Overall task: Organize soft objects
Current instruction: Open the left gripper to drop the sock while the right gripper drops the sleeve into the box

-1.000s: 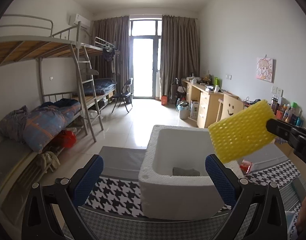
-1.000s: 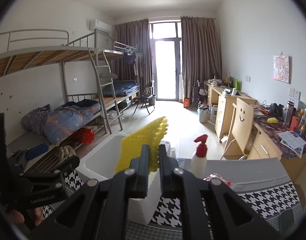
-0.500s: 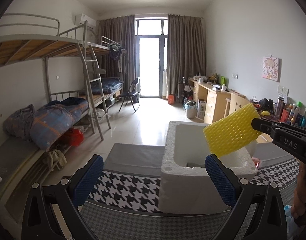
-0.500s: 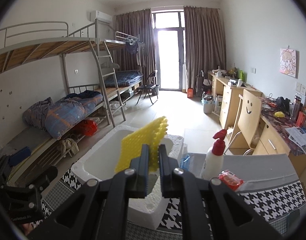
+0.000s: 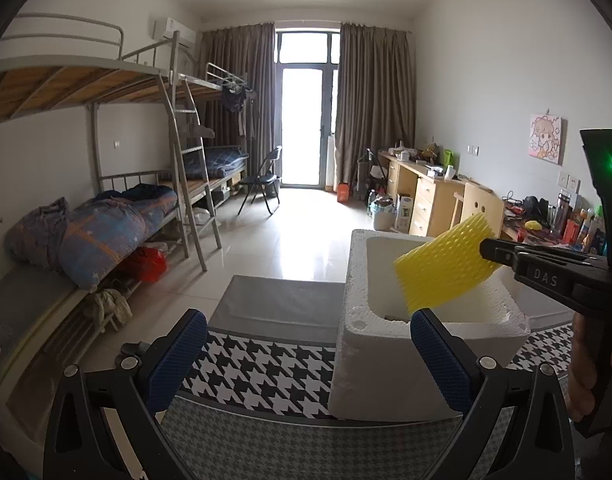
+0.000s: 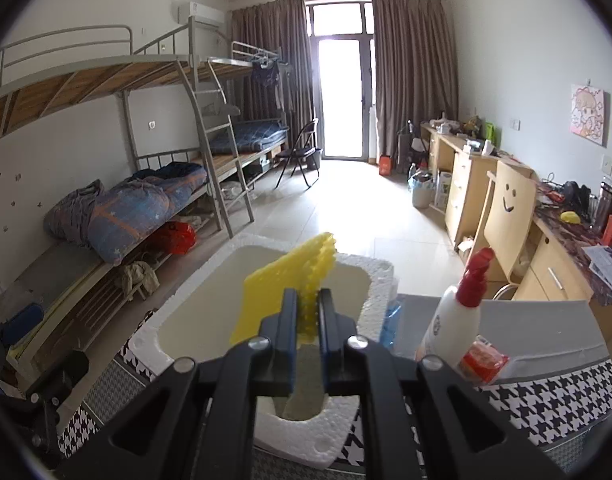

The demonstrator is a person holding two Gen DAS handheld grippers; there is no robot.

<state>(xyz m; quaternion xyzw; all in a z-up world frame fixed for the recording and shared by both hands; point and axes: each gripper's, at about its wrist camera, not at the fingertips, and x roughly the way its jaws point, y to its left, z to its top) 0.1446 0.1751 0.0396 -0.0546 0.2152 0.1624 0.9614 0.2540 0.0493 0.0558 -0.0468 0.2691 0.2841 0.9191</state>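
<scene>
My right gripper (image 6: 306, 316) is shut on a yellow foam sponge (image 6: 282, 292) and holds it over the open white foam box (image 6: 174, 320). In the left wrist view the sponge (image 5: 446, 268) hangs tilted above the box (image 5: 370, 360), with the right gripper (image 5: 490, 250) coming in from the right. My left gripper (image 5: 306, 344) is open and empty, just left of and in front of the box. A grey item lies at the box's bottom, mostly hidden.
The box stands on a houndstooth cloth (image 5: 262, 364) over a grey table. A white spray bottle with a red top (image 6: 458, 312), a red packet (image 6: 482, 360) and a blue item (image 6: 390, 320) stand right of the box. Bunk beds left, desks right.
The right gripper has lowered the sponge toward the box opening. The left gripper has drawn away to the left, so the box now sits further right in its view.
</scene>
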